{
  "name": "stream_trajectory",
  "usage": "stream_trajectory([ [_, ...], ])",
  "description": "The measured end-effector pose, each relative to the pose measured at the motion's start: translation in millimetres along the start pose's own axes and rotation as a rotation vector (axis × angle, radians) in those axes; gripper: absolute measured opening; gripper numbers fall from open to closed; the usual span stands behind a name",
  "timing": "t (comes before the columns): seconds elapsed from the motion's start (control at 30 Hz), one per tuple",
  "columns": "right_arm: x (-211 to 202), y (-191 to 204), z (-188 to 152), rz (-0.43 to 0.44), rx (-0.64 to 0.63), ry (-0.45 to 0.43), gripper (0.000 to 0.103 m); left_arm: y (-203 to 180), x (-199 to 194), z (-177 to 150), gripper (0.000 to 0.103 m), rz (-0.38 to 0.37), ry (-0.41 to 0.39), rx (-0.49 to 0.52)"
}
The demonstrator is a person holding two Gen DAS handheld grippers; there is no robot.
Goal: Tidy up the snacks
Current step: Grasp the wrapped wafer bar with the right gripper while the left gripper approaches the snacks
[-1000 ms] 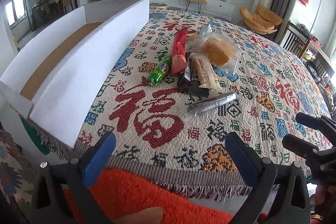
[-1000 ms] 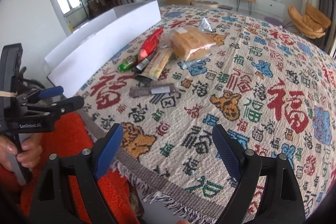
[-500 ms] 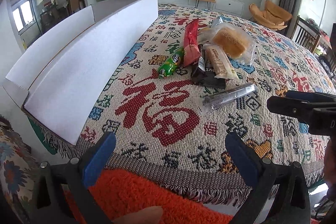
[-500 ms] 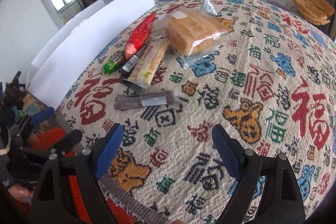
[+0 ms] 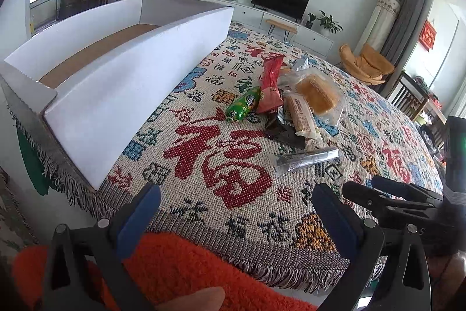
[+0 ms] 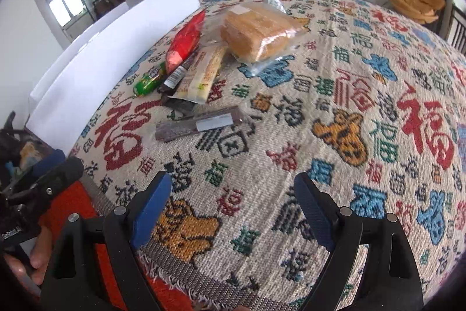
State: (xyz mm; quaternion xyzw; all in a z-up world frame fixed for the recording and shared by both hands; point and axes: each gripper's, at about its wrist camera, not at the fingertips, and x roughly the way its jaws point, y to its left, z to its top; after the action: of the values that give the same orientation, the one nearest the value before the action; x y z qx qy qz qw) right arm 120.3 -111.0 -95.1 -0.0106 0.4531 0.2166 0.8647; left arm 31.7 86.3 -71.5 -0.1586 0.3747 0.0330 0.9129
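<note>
Where the snacks are heaped on the patterned cloth (image 5: 233,179), they are seen well ahead of both grippers and untouched by either. A bagged sponge cake (image 5: 316,92) is placed at the far side of the heap, with a red packet (image 5: 271,83) and a small green packet (image 5: 243,108) to its left. A pale bar (image 5: 301,114) is laid over a dark wrapper (image 5: 284,130). Nearest the grippers, a clear-wrapped dark stick (image 5: 307,161) is set a little apart from the rest.

A long white box (image 5: 139,77) with a brown floor is stood along the cloth's left edge, beside the heap; nothing can be made out inside it.

The left gripper (image 5: 237,216) is held low over the fringed near edge of the cloth, its blue-padded fingers (image 5: 139,216) spread wide with nothing between them. The right gripper (image 6: 233,201) is likewise spread wide and unloaded, held over the cloth to the right of the left one. An orange fluffy fabric (image 5: 189,267) is seen under the left gripper.

Compared with half a second ago, the right gripper has been brought closer to the heap, and the box interior has been brought back into the left view.
</note>
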Motion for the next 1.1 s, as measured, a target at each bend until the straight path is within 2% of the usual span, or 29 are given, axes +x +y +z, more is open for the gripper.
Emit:
stream_trajectory([
  [0.17, 8, 33, 27, -0.04, -0.142, -0.119, 0.089, 8, 2, 1, 0.103, -0.001, 0.001, -0.047],
  [0.33, 44, 56, 43, -0.076, -0.207, -0.11, 0.089, 9, 3, 1, 0.103, 0.01, 0.007, -0.048],
  [0.43, 65, 64, 39, -0.149, -0.299, -0.075, 0.089, 11, 5, 1, 0.103, 0.01, 0.018, -0.058],
  [0.5, 60, 60, 30, -0.165, -0.37, -0.087, 0.088, 13, 5, 0, 0.103, 0.008, 0.02, -0.065],
  [0.6, 43, 30, 20, -0.292, -0.43, -0.103, 0.089, 13, 7, 0, 0.103, -0.002, 0.025, -0.066],
  [0.67, 31, -3, 18, -0.341, -0.411, -0.099, 0.088, 11, 10, 1, 0.103, -0.007, 0.038, -0.058],
  [0.73, 13, -33, 21, -0.346, -0.348, -0.103, 0.088, 10, 13, 1, 0.103, -0.008, 0.046, -0.051],
  [0.8, -6, -57, 27, -0.281, -0.262, -0.104, 0.089, 10, 13, 1, 0.103, -0.003, 0.048, -0.051],
  [0.87, -15, -72, 33, -0.18, -0.179, -0.066, 0.089, 10, 13, 2, 0.103, 0.001, 0.051, -0.055],
  [1.0, 3, -86, 47, -0.053, -0.001, 0.041, 0.089, 6, 16, 1, 0.103, 0.03, 0.066, -0.039],
  [1.1, 33, -86, 67, -0.09, 0.051, 0.071, 0.088, 2, 18, 1, 0.103, 0.052, 0.081, -0.018],
])
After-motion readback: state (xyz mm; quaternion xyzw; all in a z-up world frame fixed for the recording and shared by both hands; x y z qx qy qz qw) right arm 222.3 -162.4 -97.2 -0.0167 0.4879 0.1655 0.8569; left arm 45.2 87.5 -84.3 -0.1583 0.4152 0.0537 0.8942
